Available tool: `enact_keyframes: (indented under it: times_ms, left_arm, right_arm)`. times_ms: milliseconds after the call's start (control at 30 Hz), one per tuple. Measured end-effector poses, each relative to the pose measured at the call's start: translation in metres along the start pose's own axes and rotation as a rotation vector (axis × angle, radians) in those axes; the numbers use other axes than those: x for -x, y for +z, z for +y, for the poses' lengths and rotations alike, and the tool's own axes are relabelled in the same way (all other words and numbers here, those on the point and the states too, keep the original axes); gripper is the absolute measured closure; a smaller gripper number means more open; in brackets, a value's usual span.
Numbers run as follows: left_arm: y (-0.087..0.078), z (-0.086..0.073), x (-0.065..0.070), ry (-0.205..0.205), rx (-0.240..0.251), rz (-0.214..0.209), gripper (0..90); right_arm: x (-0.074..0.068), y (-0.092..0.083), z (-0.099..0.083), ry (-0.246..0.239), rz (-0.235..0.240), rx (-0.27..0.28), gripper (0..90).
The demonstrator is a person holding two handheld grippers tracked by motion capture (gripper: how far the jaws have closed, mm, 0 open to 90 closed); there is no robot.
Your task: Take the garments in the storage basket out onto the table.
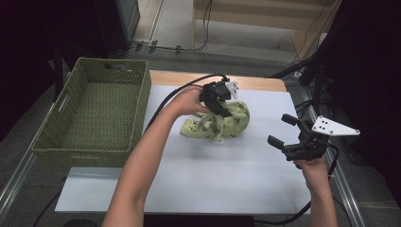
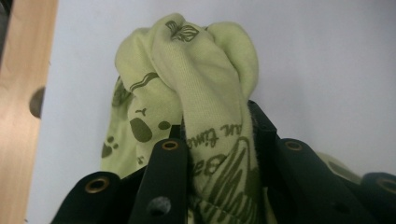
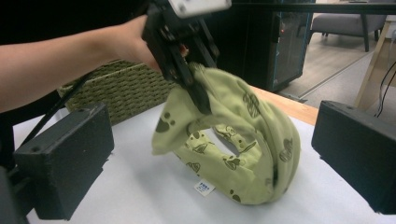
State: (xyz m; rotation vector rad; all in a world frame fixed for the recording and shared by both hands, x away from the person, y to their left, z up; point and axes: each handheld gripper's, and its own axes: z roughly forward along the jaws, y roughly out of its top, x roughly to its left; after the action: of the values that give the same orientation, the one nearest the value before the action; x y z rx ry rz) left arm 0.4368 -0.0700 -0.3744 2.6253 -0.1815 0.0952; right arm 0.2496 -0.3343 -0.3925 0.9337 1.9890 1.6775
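Left tool clamped on a green cloth near the far edge of the table.

The cloth, pale green with dark prints, lies bunched on the white table just inside its far edge, one fold pinched in the left tool, part still resting on the surface. To move it cleanly, I judge the grip should stay deep on the bunched fold and the lift go straight up until the tail clears, then across to the basket off the left edge. The right tool hovers near the right edge, its jaws apart and holding nothing. Beyond: wooden far rim, grey floor, cables, dark stands.
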Motion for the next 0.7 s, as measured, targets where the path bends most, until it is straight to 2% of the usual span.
enact_keyframes:
  times_ms: [167, 267, 400, 500, 567, 667, 700]
  left_arm:
    - [0.014, -0.005, -0.005, -0.031, -0.057, 0.000, 72.6]
    - [0.023, -0.007, -0.006, -0.071, -0.097, -0.002, 70.3]
    - [0.029, -0.013, -0.009, -0.106, -0.099, 0.001, 63.8]
    - [0.030, -0.016, -0.009, -0.130, -0.085, 0.024, 49.4]
    - [0.030, -0.016, -0.007, -0.126, -0.093, 0.035, 26.1]
    - [0.026, -0.014, -0.005, -0.128, -0.050, 0.031, 11.7]
    - [0.024, -0.013, -0.004, -0.129, -0.026, 0.025, 10.7]
  right_arm:
    - [0.000, -0.001, 0.000, 0.001, 0.000, 0.005, 0.0]
    - [0.000, -0.001, 0.000, 0.002, 0.003, 0.008, 0.0]
    - [0.001, -0.001, 0.000, 0.002, 0.002, 0.004, 0.0]
    - [0.001, -0.001, 0.000, 0.005, 0.001, 0.002, 0.0]
    - [0.002, -0.001, -0.001, 0.005, 0.001, 0.001, 0.0]
    - [0.002, 0.000, -0.001, 0.003, 0.002, -0.002, 0.0]
    - [0.002, 0.000, -0.001, 0.001, 0.002, -0.003, 0.0]
